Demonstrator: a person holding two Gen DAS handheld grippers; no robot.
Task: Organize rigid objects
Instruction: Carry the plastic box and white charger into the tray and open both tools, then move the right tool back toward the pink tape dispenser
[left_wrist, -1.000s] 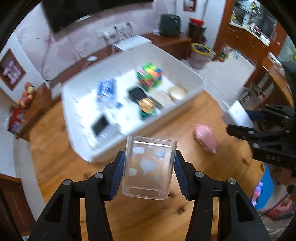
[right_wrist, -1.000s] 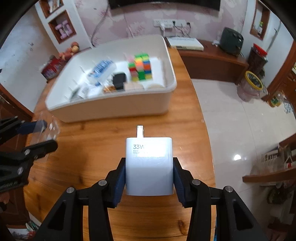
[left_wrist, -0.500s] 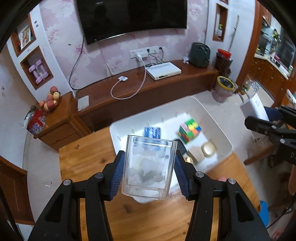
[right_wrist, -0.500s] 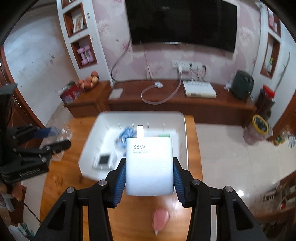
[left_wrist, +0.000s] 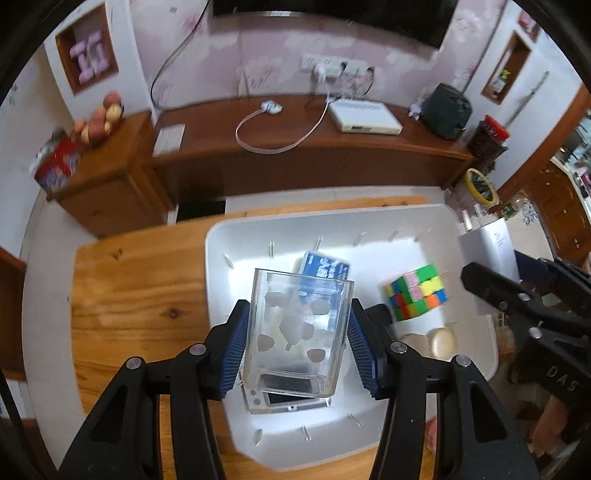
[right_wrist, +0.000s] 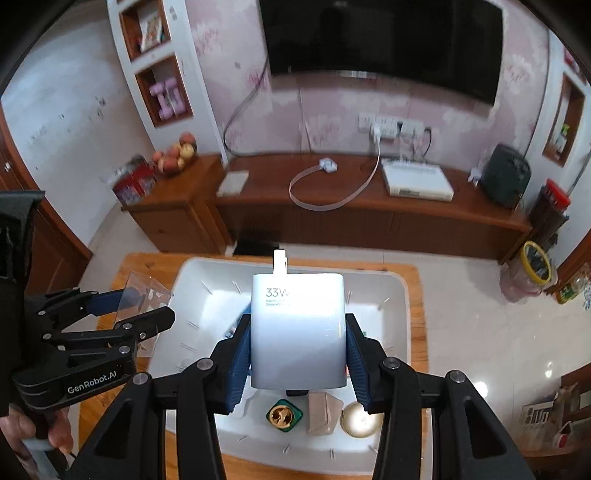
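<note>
**Both loads over the bin: crowded drop zone**

Left gripper, pitched steeply down, clamps a clear square plastic cup with pale cloud prints; a small silver device lies directly below, so the cup could land on it and tip. Right gripper, angled down alike, grips a white 33W charger block over the white plastic bin; the green-gold bottle cap underneath risks a knock.

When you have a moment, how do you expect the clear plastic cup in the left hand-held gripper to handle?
The clear cup looks thin-walled, so probably light and rigid. Its smooth sides may slip between the left hand-held gripper pads. Set down among the white bin items, it could tip.
</note>
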